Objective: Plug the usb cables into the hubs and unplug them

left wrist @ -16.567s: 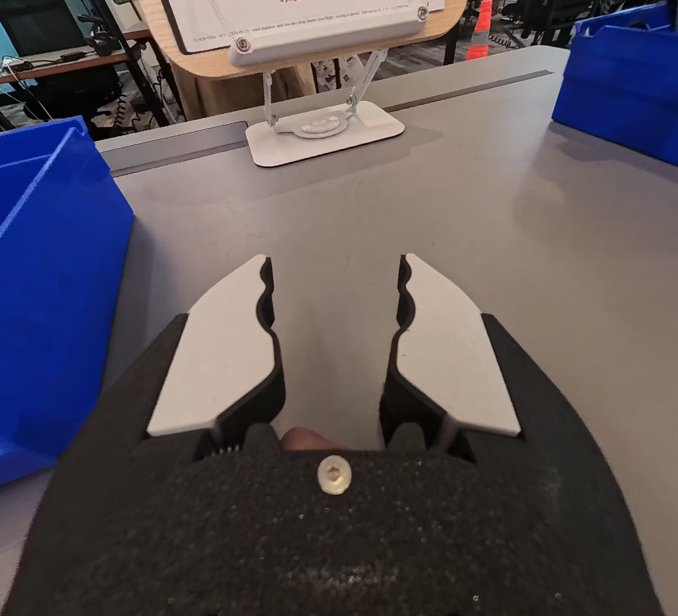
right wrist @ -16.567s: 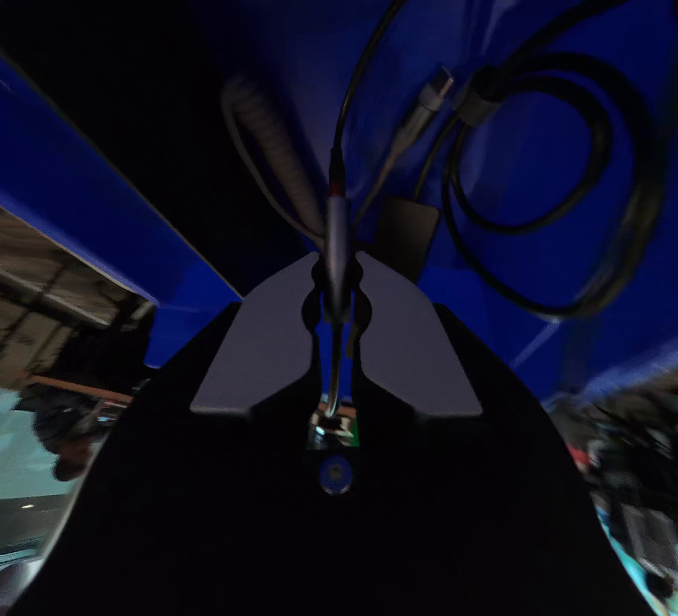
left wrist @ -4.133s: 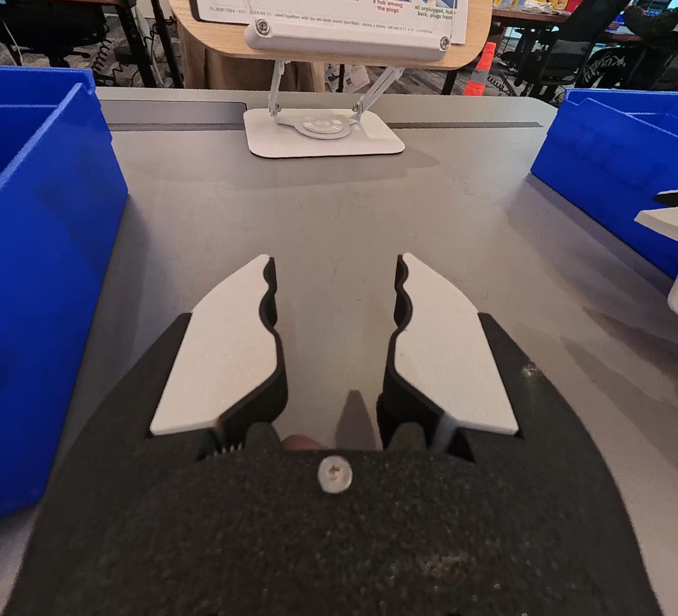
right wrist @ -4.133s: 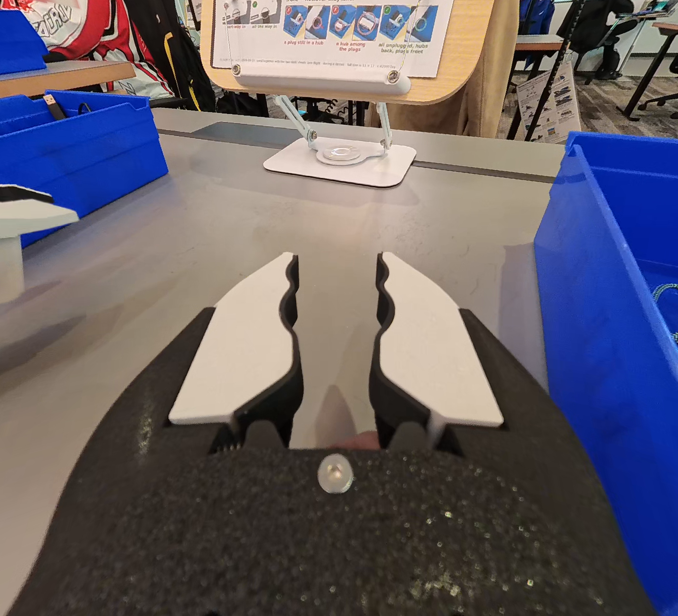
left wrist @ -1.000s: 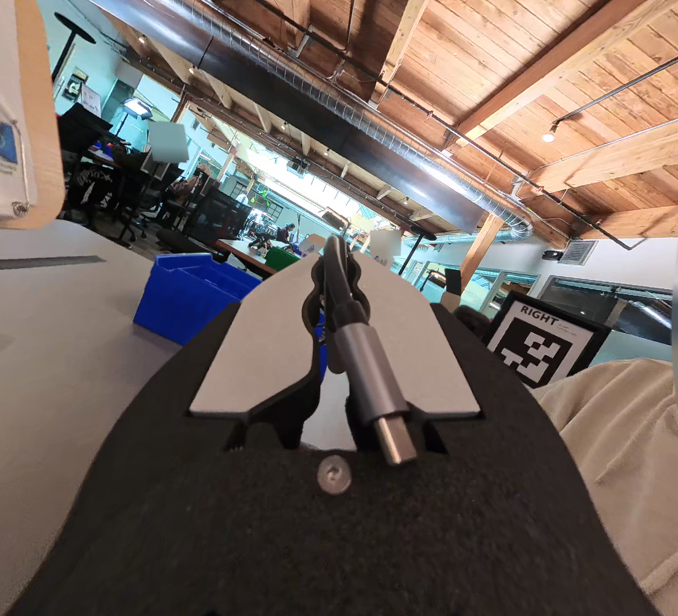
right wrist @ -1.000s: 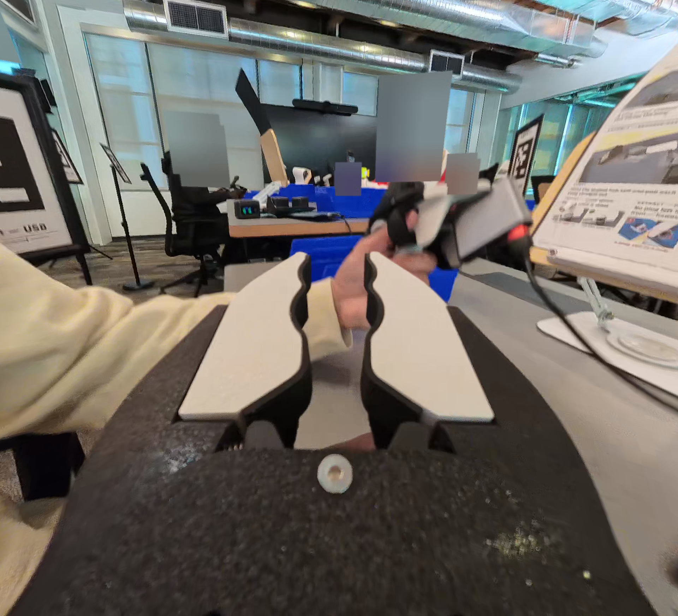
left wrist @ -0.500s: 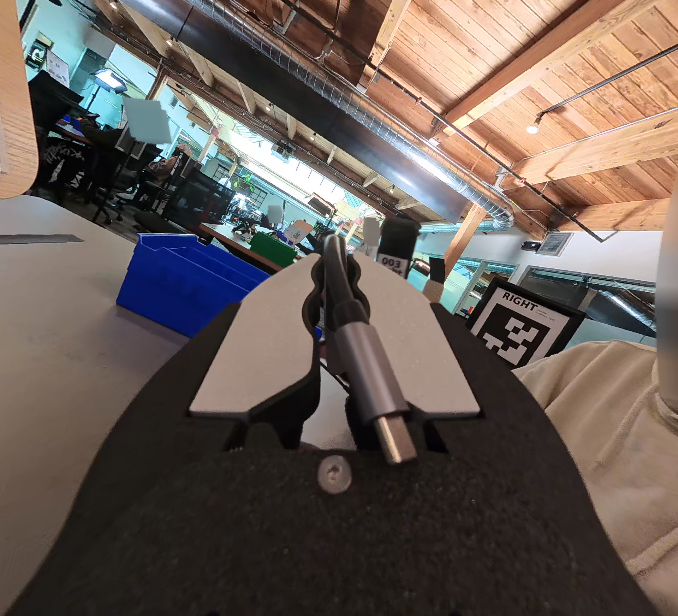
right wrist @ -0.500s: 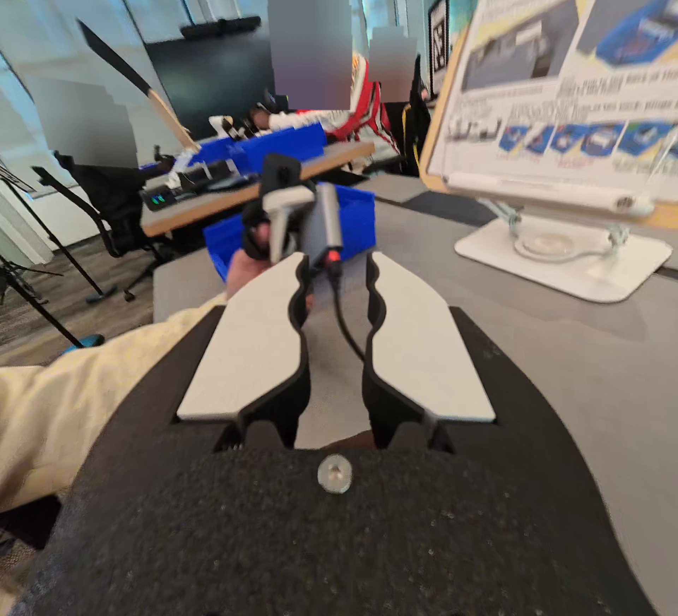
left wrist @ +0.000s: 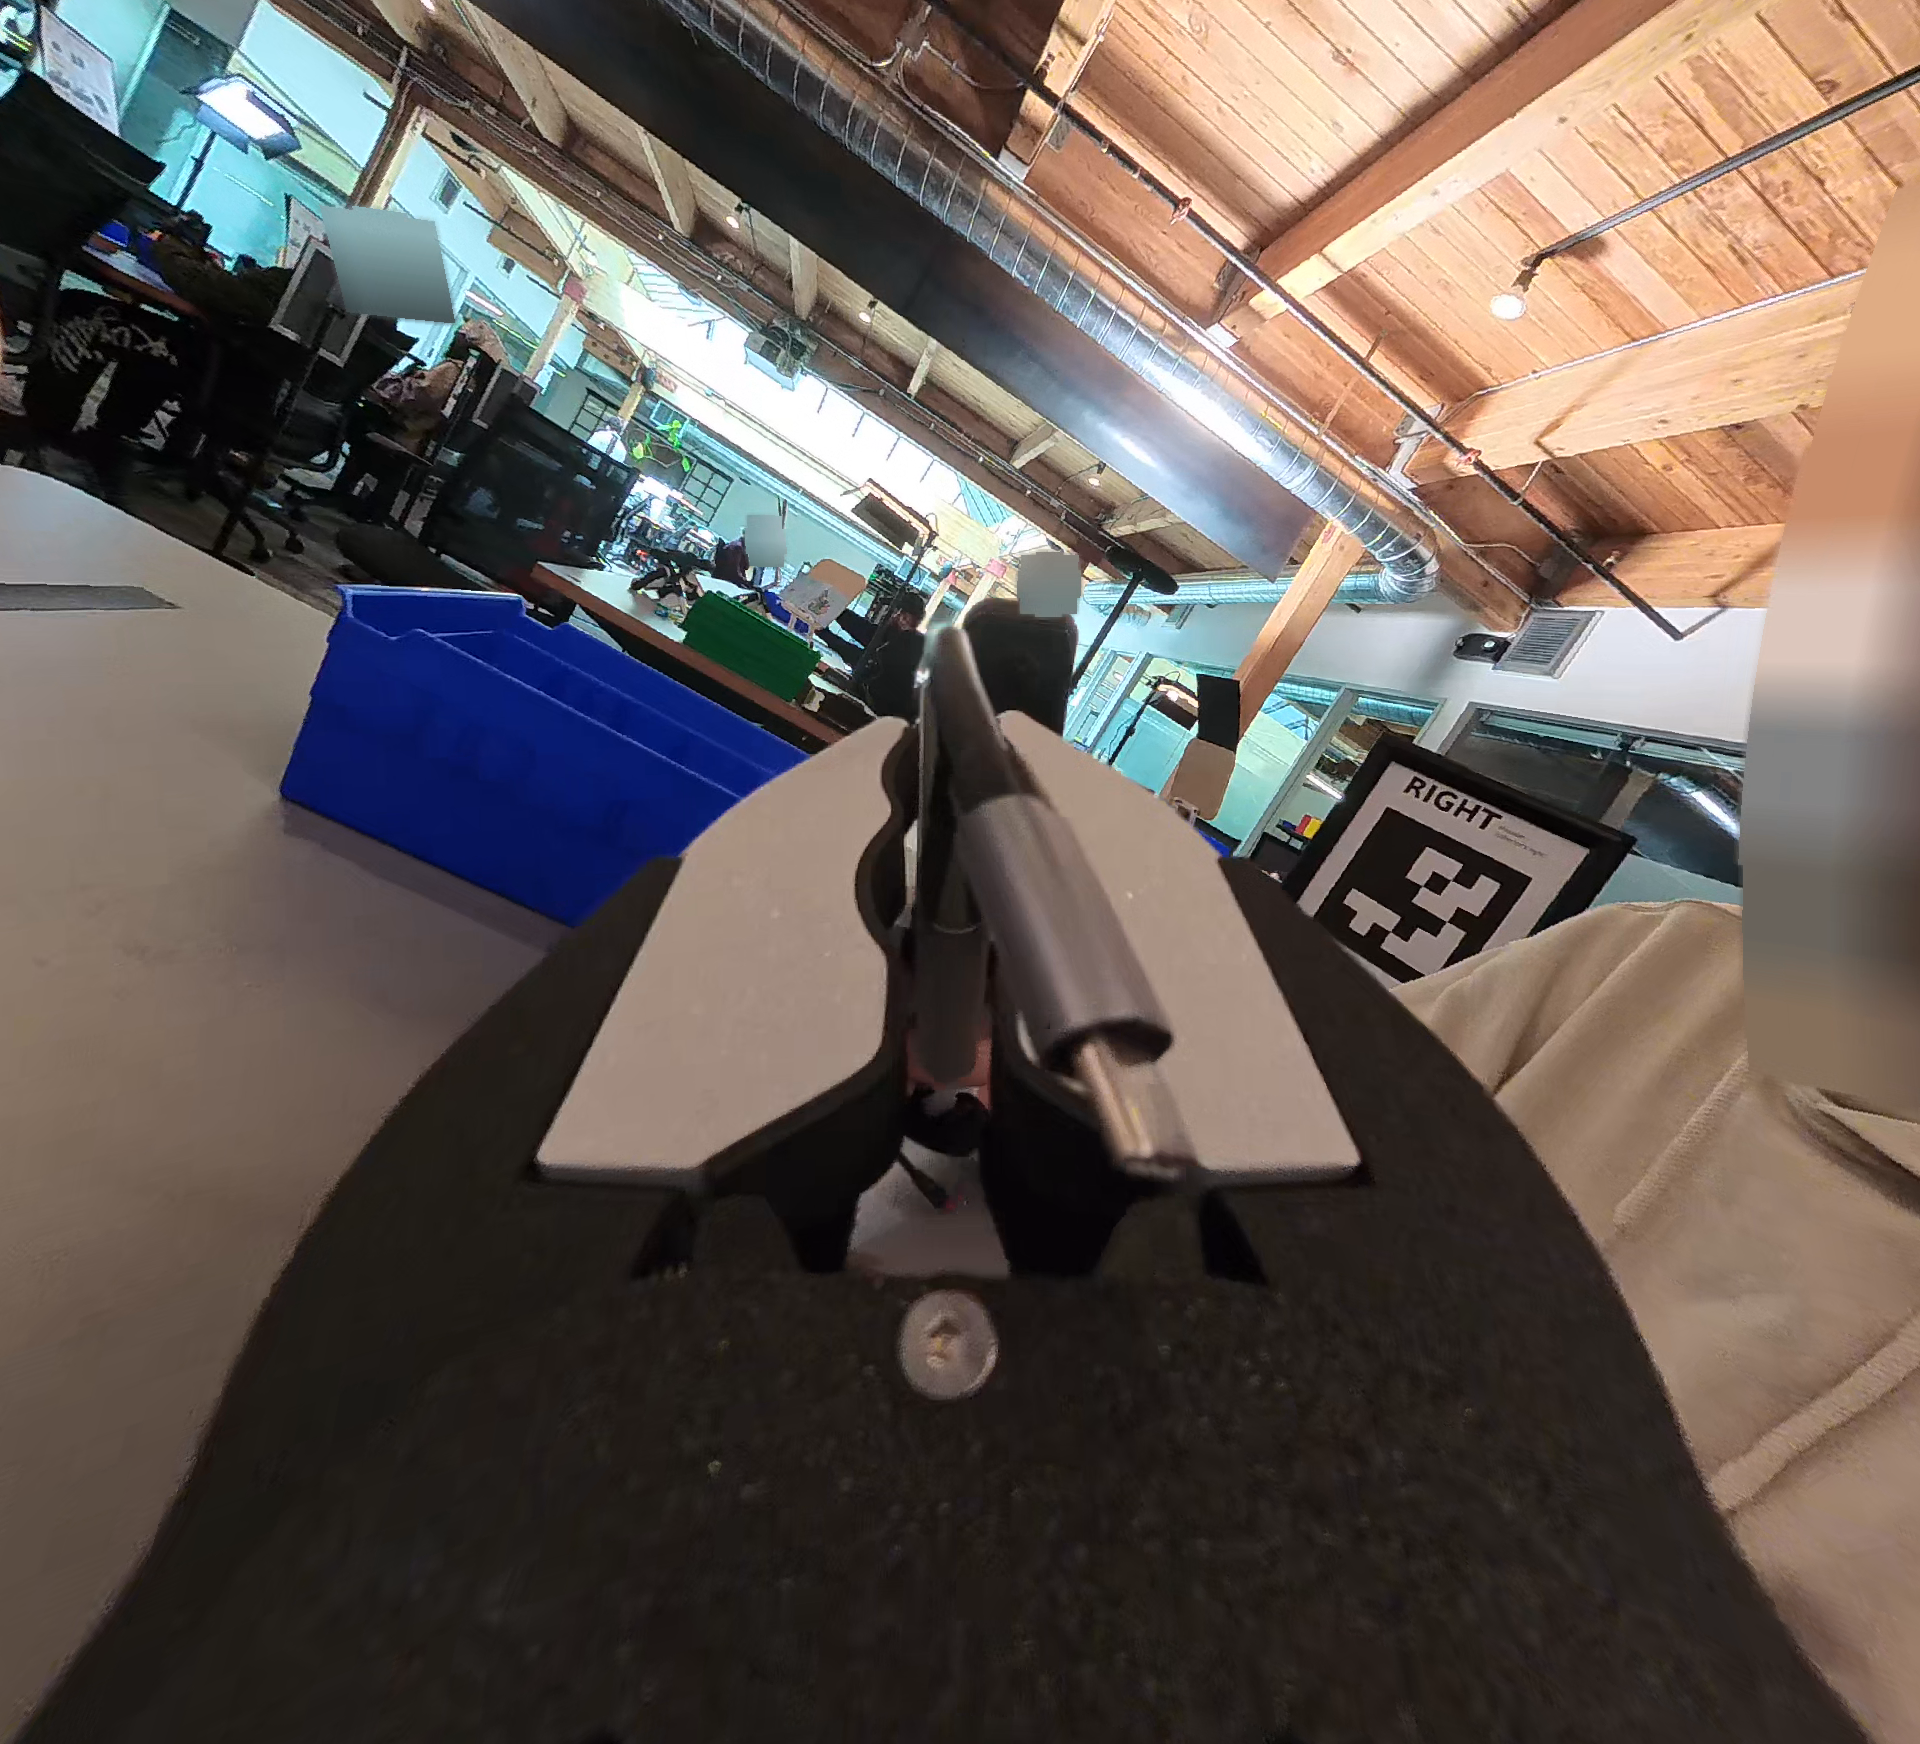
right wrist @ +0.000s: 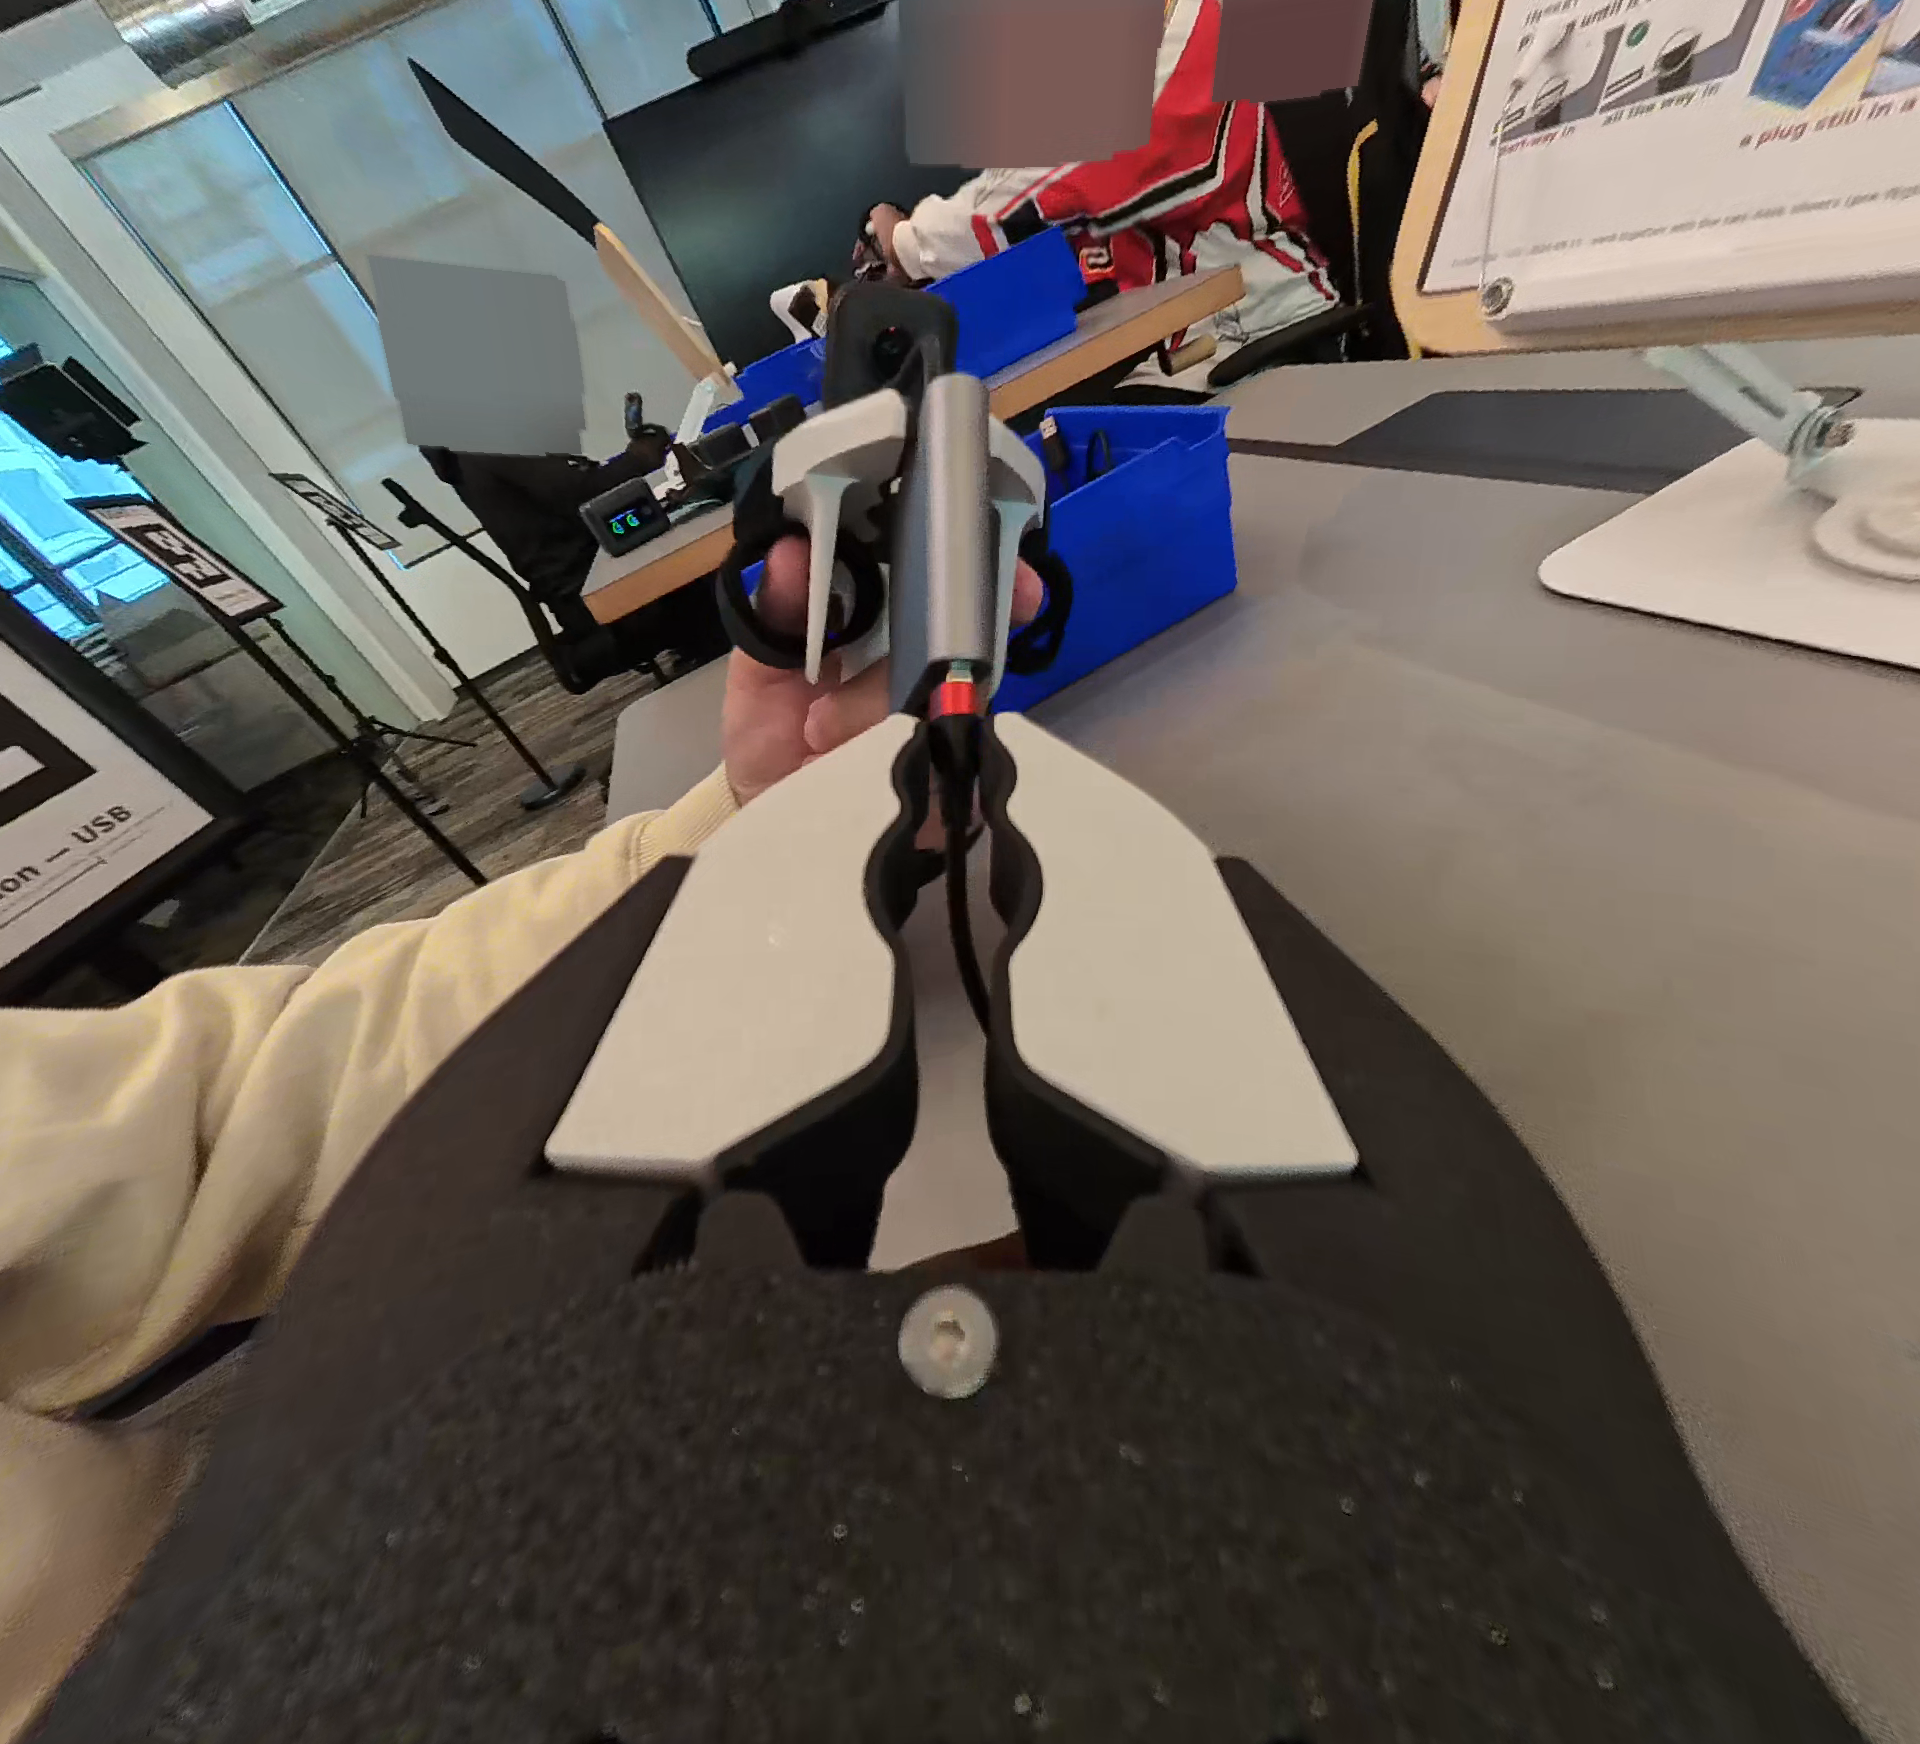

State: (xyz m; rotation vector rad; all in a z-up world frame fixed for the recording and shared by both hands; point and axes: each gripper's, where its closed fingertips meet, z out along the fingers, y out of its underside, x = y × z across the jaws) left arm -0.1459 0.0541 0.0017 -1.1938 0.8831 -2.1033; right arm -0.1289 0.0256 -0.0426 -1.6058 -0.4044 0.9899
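Observation:
My left gripper [left wrist: 951, 728] is shut on a slim grey USB hub [left wrist: 940, 967], raised off the table. The hub's own grey connector [left wrist: 1070, 956] on a black lead lies over my right-hand finger. In the right wrist view the left gripper [right wrist: 914, 489] holds the hub [right wrist: 945, 531] upright. A black plug with a red collar [right wrist: 954, 692] sits in the hub's lower end. My right gripper [right wrist: 951, 749] is shut on that plug just below the collar. Its black cable [right wrist: 961, 915] runs back between my fingers.
A blue bin [left wrist: 499, 749] stands on the grey table ahead of the left gripper. Another blue bin [right wrist: 1132, 541] stands behind the hub. An instruction board [right wrist: 1714, 84] on a white stand [right wrist: 1714, 572] is at the right. A cream sleeve [right wrist: 260, 1071] crosses the left.
My right gripper swung toward the hub, came up to its lower end, and its jaws closed on the red-collared plug. The left gripper kept its hold on the hub.

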